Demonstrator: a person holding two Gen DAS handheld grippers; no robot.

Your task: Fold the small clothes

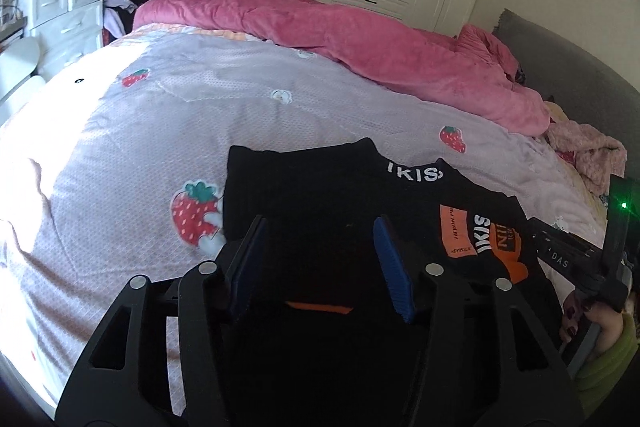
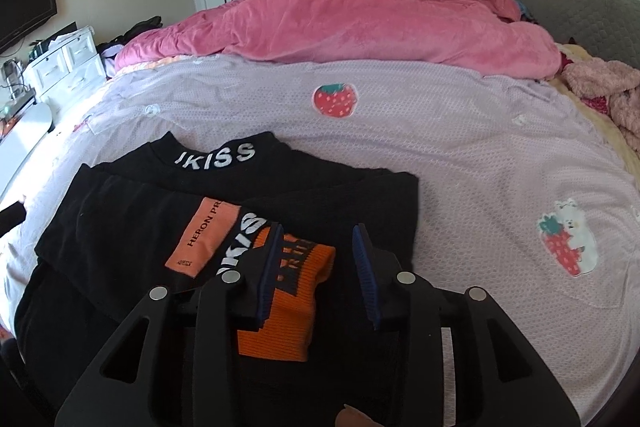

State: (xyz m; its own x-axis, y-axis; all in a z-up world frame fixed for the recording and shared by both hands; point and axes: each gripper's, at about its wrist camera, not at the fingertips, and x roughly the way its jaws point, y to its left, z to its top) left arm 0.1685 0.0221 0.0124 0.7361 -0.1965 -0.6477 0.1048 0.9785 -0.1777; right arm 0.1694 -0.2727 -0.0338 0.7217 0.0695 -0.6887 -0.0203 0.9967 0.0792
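A: On the bed [image 2: 440, 131], near edge: one black sweater [image 2: 132, 211], partly folded, collar lettering away from the holder, orange cuff [image 2: 292, 307] lying on top.

B: Claws?

A: Left claw [image 1: 320, 247]: jaws well apart, holding nothing, over the sweater's black body. Right claw [image 2: 320, 259]: jaws apart, empty, left finger beside the orange cuff.

B: Handling advice?

A: Likely next fold is the lower half. Pinch both hem corners evenly, lift low, lay toward the collar; keep the sleeve from sliding.
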